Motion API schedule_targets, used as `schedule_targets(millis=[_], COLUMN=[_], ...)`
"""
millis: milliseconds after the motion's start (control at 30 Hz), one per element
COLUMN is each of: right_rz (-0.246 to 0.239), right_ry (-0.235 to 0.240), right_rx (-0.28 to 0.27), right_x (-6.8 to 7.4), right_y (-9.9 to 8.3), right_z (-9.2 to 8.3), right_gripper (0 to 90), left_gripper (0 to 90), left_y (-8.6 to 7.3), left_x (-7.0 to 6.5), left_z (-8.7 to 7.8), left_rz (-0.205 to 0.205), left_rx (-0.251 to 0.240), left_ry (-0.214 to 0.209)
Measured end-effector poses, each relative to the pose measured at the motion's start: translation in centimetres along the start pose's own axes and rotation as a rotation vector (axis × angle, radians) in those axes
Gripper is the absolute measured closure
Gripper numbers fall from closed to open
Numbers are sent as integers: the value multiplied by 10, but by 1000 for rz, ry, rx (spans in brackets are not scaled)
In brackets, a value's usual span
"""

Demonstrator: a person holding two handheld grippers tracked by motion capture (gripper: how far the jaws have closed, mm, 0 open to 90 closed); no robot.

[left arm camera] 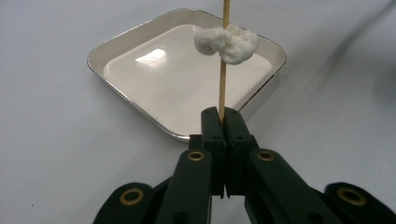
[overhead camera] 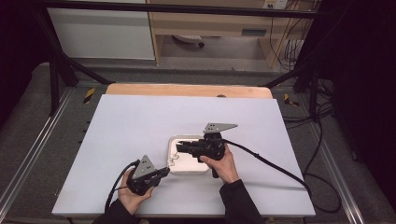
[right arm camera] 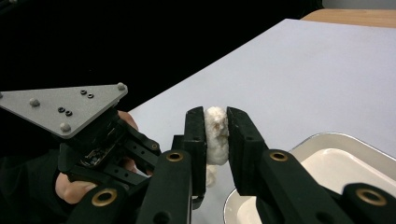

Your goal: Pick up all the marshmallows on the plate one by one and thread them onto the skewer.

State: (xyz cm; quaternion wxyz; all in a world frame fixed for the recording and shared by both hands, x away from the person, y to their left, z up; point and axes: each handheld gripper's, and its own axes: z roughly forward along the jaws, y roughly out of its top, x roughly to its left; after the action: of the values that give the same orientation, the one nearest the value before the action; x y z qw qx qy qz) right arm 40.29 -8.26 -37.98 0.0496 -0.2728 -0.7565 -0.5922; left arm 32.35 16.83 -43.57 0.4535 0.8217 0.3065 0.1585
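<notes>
My left gripper [left arm camera: 224, 114] is shut on the lower end of a thin wooden skewer [left arm camera: 222, 86] that stands up in front of it. A soft white lump [left arm camera: 229, 43] is threaded on the skewer, over a square white tray [left arm camera: 116, 51]. My right gripper [right arm camera: 216, 116] is shut on another soft white lump [right arm camera: 216, 133], held above the tray's near corner [right arm camera: 261, 193]. In the high view the left gripper [overhead camera: 165, 171] sits at the tray's front left corner, and the right gripper [overhead camera: 179, 148] reaches over the tray [overhead camera: 189, 167] from the right.
The tray lies near the middle front of a pale sheet [overhead camera: 140, 121] covering the table. A wooden table edge [overhead camera: 187, 89] shows at the back. Black cables [overhead camera: 271, 163] trail from both grippers. In the right gripper view the left gripper's grey plate [right arm camera: 70, 109] is close on the left.
</notes>
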Motion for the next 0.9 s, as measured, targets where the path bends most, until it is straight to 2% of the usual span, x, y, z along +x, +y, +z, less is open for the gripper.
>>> schedule_targets(millis=[333,533,700,800,900], right_rz=[-5,3,4,2,-5], right_ry=[6,17,20,12,-7], right_rx=[5,30,39,34,25], right_x=[1,1,0,0,2], right_y=[-4,-7,-11,-9,-6], right_z=[3,6,10,8,4], right_gripper=[803,800,787,742,597], left_gripper=[892,892,891,891,891], left_y=[0,2,2,3,2], left_x=[0,-1,0,0,3], left_z=[-1,-1,0,-1,-1], left_rz=[5,5,2,1,1], left_rx=[-5,-26,-23,-33,-47], left_ry=[-7,-12,-11,-13,-8])
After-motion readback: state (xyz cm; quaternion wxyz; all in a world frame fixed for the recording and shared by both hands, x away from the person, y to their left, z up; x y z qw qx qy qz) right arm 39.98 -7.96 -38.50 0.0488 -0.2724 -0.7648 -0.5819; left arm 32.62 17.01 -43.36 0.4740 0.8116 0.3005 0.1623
